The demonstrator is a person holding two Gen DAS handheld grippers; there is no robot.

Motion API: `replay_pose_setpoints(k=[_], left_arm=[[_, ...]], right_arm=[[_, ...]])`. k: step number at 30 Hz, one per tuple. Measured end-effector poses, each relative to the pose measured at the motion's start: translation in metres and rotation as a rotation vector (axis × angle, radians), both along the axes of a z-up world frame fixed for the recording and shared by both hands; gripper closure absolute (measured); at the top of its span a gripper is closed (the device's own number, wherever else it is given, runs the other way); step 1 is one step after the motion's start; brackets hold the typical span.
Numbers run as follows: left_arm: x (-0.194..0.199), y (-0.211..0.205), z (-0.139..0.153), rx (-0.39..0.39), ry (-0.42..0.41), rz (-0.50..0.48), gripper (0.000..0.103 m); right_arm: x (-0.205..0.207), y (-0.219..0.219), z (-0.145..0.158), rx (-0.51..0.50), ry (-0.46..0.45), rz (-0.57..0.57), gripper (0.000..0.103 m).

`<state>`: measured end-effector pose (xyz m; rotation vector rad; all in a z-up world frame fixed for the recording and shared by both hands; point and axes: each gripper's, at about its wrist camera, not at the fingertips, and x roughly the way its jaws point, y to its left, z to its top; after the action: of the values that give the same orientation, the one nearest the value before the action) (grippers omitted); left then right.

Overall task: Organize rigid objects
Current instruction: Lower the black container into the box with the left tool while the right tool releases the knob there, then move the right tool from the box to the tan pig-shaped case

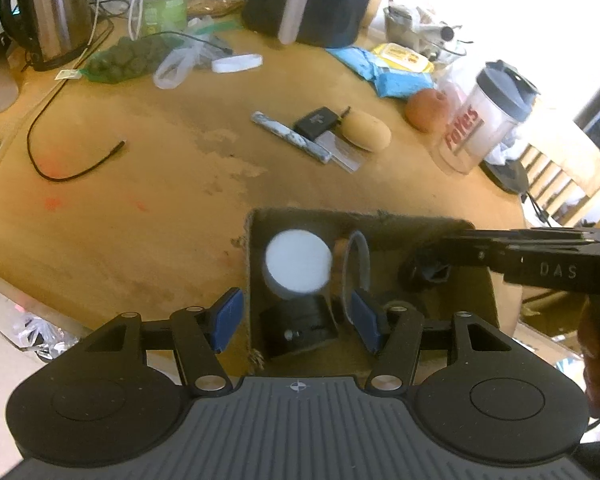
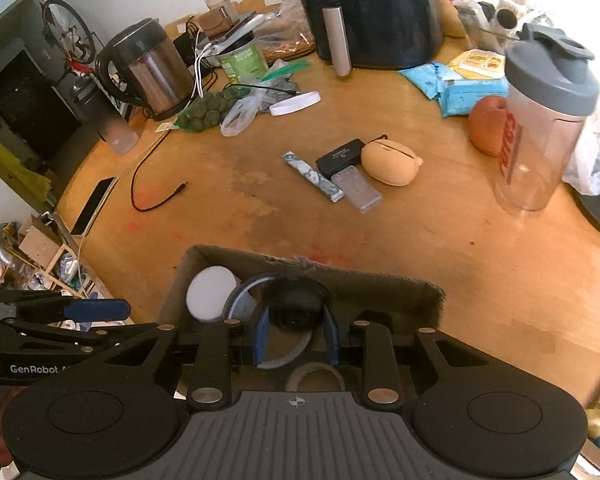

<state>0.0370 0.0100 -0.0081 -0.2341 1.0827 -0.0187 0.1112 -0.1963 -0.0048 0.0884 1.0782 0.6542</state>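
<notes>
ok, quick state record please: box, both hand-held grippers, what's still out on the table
box: cardboard box, open top, on wooden table
in box: white disc, clear ring, black round object
left hand-held gripper: open, over box's left end
right hand-held gripper: narrowly open, black round object between pads
still out: marbled stick, black case, clear case, tan pouch

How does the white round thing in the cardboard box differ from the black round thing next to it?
The white disc is pale, flat-topped and sits at the box's left end; the black round object is dark, domed and sits nearer the middle. The white disc lies clear of both grippers, while the black one lies between the right gripper's blue pads. Both rest inside the cardboard box.
</notes>
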Motion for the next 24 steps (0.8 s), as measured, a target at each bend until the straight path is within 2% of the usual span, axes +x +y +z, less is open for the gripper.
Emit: replay_pose_setpoints(k=[2, 4, 11, 22, 24], left_arm=[[0.003, 0.004, 0.001, -0.001, -0.007, 0.01, 0.045], [0.005, 0.007, 0.003, 0.005, -0.014, 0.017, 0.045], [0.01, 0.017, -0.004, -0.004, 0.009, 0.027, 0.045], [0.028, 0.024, -0.003, -0.017, -0.006, -0.033, 0.044], [0.031, 0.025, -0.003, -0.018, -0.01, -0.045, 0.038]], right_arm=[[0.005, 0.006, 0.0, -0.028, -0.008, -0.012, 0.02], [0.008, 0.009, 0.0, -0.046, -0.02, -0.024, 0.001], [0.011, 0.014, -0.009, -0.107, -0.002, -0.058, 0.0], [0.017, 0.012, -0.013, -0.163, 0.002, -0.154, 0.0], [0.017, 0.01, -0.012, -0.168, -0.007, -0.17, 0.0]])
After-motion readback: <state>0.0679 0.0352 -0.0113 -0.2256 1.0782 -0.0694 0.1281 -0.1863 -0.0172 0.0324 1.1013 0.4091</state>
